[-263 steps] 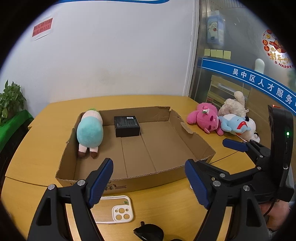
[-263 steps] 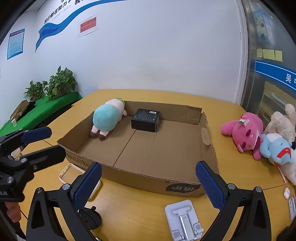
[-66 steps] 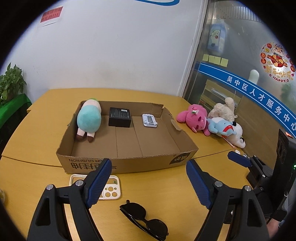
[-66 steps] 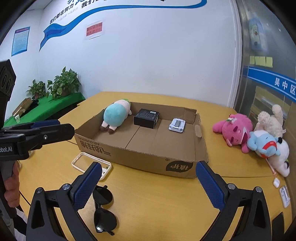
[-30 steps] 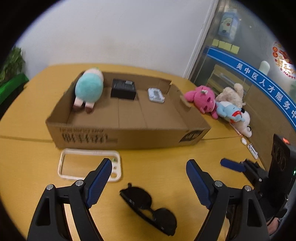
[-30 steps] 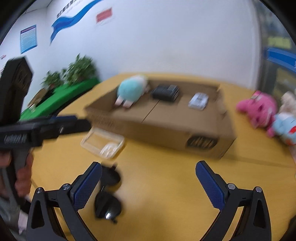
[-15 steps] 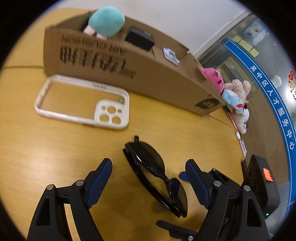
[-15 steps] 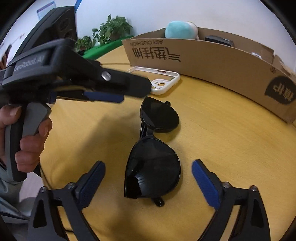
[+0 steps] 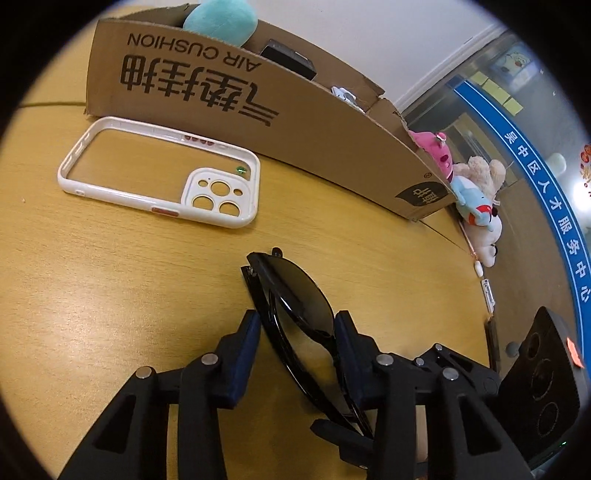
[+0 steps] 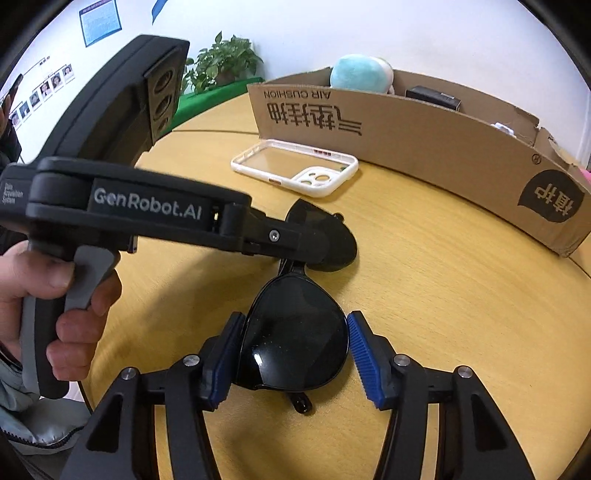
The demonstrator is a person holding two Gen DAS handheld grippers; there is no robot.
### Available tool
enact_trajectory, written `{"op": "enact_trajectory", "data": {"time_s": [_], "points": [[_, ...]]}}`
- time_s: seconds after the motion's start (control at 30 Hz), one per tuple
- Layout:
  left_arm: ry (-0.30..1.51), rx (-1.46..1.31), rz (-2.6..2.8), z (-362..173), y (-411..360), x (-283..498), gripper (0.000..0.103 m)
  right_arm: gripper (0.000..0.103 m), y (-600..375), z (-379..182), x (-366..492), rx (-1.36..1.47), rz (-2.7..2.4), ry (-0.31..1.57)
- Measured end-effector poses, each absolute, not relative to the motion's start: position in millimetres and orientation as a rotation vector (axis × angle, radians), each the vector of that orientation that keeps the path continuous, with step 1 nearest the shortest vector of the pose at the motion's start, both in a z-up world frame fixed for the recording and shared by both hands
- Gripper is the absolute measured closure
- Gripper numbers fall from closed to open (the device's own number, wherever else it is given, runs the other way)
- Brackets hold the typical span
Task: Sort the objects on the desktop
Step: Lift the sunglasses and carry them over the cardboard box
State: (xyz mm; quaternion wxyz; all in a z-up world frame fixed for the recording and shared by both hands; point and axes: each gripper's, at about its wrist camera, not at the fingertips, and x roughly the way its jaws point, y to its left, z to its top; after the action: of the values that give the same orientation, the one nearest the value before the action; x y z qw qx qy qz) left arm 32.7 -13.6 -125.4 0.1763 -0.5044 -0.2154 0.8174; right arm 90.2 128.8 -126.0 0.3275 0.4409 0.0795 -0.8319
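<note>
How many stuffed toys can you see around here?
4 that I can see. A teal plush lies inside the cardboard box. A pink one, a beige one and a blue one huddle on the table past the box's far corner. Others may be hidden.

You are in an office: at your ten o'clock the white wall [image 10: 332, 33] carries a blue notice [image 10: 100, 23] and staff photos [image 10: 40, 88]. At two o'clock, a glass partition [image 9: 517, 122] bears sticky notes [image 9: 496, 92].

Even, bright light is cast from overhead; soft glare is seen on the surface [image 9: 92, 295], edges bent and blackened by the fisheye.
</note>
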Motion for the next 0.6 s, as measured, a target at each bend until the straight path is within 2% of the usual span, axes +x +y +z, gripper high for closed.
{"op": "enact_trajectory", "data": {"time_s": [0.27,0.6], "points": [[-0.569,-1.311,2.369,-85,-9,27,0.062,0.048,135,-98,88,1.076,-2.224,0.188],[-0.375,-0.990,2.439,35,19,-34,0.062,0.048,153,7,41,0.802,-2.430,0.207]]}}
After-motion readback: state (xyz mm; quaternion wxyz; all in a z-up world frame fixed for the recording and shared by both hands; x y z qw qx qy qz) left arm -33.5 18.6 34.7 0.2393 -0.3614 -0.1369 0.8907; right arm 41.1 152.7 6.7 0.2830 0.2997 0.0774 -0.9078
